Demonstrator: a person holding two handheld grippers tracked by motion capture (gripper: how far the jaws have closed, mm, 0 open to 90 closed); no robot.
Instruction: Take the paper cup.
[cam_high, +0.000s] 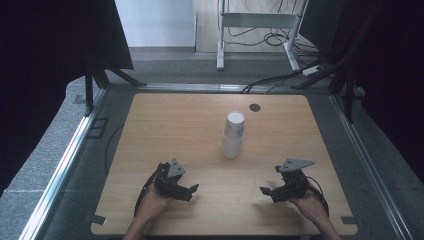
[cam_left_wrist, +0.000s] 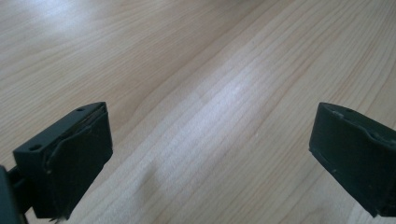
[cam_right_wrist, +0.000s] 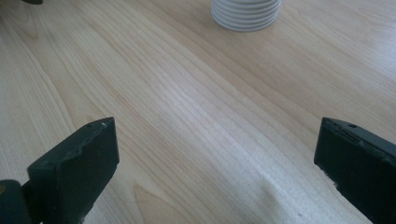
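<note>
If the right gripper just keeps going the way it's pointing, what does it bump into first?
Probably the stack of white cups. In the right gripper view it stands ahead of the open right gripper, a little right of centre, with bare wooden table between. It may graze the stack or pass just left of it; depth is hard to judge.

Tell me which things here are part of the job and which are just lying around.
Part of the job:
- stack of white cups, upside down at mid-table
- left gripper, open
- right gripper, open

Just lying around:
- dark round cap at the table's far edge
- metal stand and cables on the floor
</note>
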